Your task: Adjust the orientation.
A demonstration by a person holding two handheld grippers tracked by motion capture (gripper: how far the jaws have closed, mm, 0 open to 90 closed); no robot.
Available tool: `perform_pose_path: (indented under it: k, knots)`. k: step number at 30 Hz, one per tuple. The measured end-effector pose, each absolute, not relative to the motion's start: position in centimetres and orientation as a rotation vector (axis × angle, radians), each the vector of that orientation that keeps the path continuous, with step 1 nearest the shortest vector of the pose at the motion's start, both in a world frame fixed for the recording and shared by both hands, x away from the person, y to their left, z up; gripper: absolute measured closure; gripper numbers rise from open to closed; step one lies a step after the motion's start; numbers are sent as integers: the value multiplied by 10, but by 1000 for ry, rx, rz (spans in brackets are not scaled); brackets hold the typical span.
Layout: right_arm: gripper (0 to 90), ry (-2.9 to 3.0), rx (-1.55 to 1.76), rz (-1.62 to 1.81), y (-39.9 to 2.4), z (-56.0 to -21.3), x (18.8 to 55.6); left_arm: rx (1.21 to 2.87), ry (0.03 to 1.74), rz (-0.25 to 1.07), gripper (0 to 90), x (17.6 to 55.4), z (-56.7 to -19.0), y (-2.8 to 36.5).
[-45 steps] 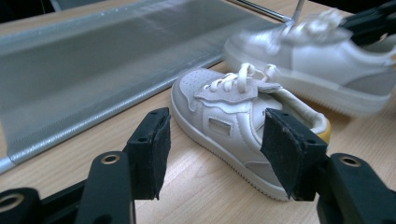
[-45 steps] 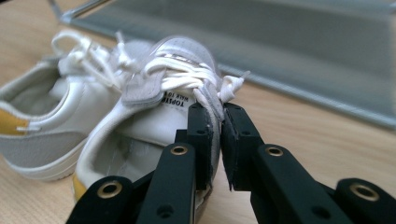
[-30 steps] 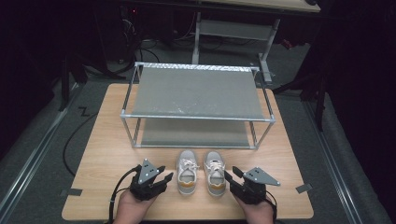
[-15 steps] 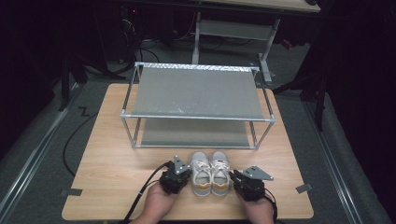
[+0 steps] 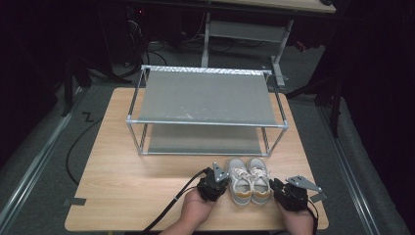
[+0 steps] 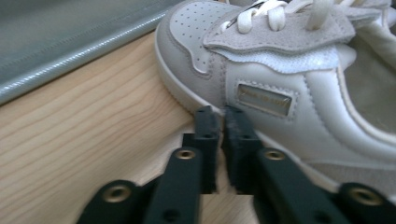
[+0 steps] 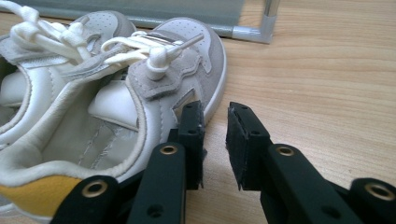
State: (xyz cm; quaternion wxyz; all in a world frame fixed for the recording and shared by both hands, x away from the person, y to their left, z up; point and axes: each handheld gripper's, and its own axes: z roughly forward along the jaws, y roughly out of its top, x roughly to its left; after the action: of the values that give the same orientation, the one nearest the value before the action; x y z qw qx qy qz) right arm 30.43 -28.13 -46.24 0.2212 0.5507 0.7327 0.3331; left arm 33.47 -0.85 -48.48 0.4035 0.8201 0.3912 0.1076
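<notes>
A pair of grey and white sneakers stands side by side near the table's front edge, the left shoe (image 5: 238, 181) touching the right shoe (image 5: 259, 178). My left gripper (image 5: 214, 183) rests its tips (image 6: 220, 114) against the left shoe's outer sole (image 6: 280, 70). Its jaws are almost together with nothing between them and have just been opening a little. My right gripper (image 5: 288, 193) sits beside the right shoe (image 7: 154, 93), its left jaw close to the sole. Its tips (image 7: 215, 112) are slightly apart over bare wood, and its jaws have just been opening too.
A two-tier metal shoe rack (image 5: 205, 95) with grey shelves stands at the back of the wooden table (image 5: 137, 171), its front corner post (image 7: 261, 25) just beyond the shoes. A black cable trails from the left gripper off the front edge.
The left gripper moved right and pushed the left shoe against the right one; the pair now sits further right. The right gripper also shifted right. Both grippers' jaws stand narrower than a second ago.
</notes>
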Motion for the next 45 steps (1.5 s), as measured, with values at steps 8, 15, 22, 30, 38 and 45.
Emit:
perform_pose_path:
  k: [8,15,22,30,38,45]
  knots:
    - [651,2005,1537,884,-288,-461,307,1996,1116,450,671,333,-460,114]
    - [623,2017,1608,689,-289,-466,314,1833,1278,516,519,318,-455,218]
    - [606,2102,1755,434,-291,-456,322,1808,1279,474,391,322,-454,242]
    - [544,2213,1984,142,-283,-434,347,1805,1275,475,388,324,-455,246]
    - [560,2251,2106,-40,-277,-424,372,1794,1286,465,388,323,-457,245]
    - [610,2312,2157,-168,-276,-423,381,1802,1296,452,388,323,-461,246]
